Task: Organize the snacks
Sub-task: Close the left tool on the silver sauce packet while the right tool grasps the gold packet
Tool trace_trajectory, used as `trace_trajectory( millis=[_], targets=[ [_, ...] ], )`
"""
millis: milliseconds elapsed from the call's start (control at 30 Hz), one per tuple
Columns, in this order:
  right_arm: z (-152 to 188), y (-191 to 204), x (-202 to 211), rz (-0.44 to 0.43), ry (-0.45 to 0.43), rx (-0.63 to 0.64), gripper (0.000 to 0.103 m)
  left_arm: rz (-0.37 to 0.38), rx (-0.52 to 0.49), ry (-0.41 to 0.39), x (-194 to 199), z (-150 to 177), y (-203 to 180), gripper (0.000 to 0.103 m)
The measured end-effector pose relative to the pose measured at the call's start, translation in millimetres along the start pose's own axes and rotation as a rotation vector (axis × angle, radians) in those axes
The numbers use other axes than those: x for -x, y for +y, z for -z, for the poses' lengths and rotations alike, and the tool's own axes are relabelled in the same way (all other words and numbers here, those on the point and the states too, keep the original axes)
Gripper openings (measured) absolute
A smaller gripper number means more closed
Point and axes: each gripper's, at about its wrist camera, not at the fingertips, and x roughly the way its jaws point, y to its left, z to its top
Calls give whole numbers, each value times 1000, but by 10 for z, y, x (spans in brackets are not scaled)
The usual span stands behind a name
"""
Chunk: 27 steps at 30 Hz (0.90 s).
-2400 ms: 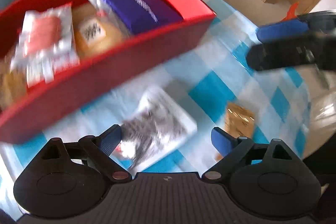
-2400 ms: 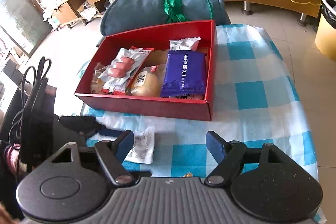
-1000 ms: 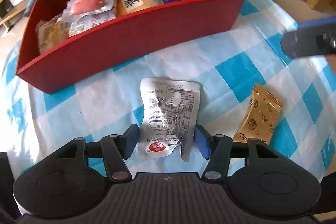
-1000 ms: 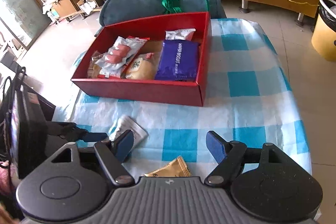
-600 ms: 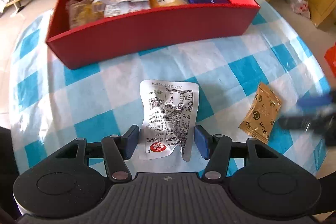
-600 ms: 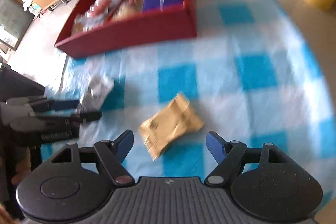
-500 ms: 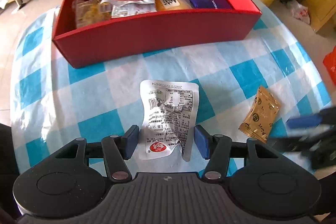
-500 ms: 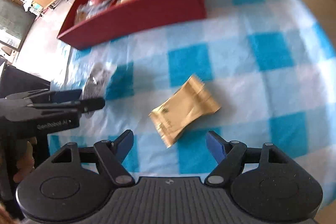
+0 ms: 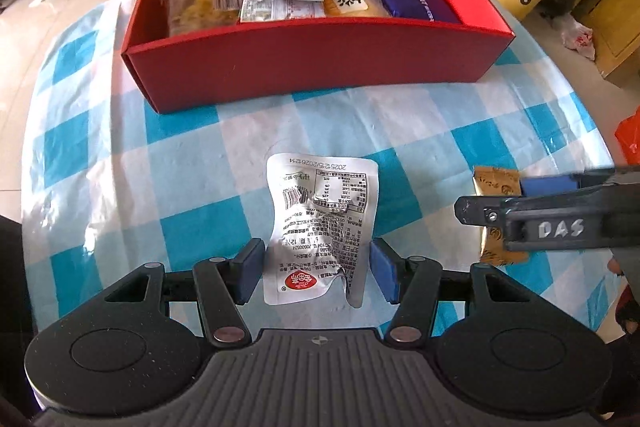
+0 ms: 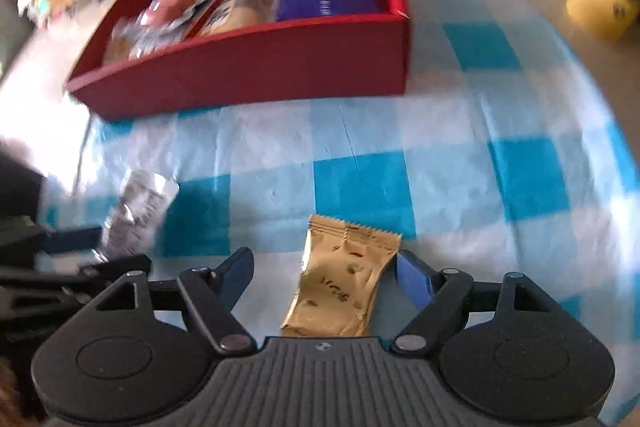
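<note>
Crinkled foil, light and limp, makes up the silver packet (image 9: 320, 227) lying flat on the checked tabletop (image 9: 120, 163) at lower centre, between the left gripper (image 9: 316, 275)'s narrowly parted jaws; pinching its lower edge looks best. Right of it, the stiffer gold packet (image 10: 344, 279) sits between the right gripper (image 10: 324, 279)'s wide jaws, unclamped. The red box (image 9: 312, 63) waits above.

"DAS" on right hand-held gripper (image 9: 560, 215); "2025/12/15/2026/12/14" on silver packet (image 9: 320, 223).

Left gripper (image 9: 316, 275) fingers spread; right gripper (image 10: 326, 277) fingers spread, both low.
</note>
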Motion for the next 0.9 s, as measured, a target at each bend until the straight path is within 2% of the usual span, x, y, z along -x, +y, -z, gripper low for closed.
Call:
trace_trajectory(
  millis=[100, 167, 400, 433, 500, 600, 633, 667, 900],
  targets=[
    [75, 91, -5, 65, -13, 103, 64, -11, -14, 2, -16, 20, -24, 65],
    [126, 98, 15, 66, -10, 118, 60, -24, -24, 5, -44, 31, -44, 65],
    [189, 65, 47, 64, -12, 107, 60, -76, -65, 11, -147, 99, -107, 65],
    [200, 99, 37, 77, -12, 123, 61, -87, -74, 7, -151, 104, -123, 65],
    [222, 175, 9, 86, -12, 134, 70, -98, -83, 4, -162, 114, -138, 66],
    [239, 193, -27, 68, -1, 121, 86, -113, -98, -6, -166, 132, -158, 66],
    [241, 191, -42, 59, 11, 120, 96, -113, -97, -8, -161, 139, -157, 66],
    [238, 192, -88, 58, 30, 112, 101, -114, -98, -10, -161, 141, -154, 67],
    [243, 206, -121, 72, 21, 108, 100, -123, -98, -13, -169, 146, -151, 71]
  ],
)
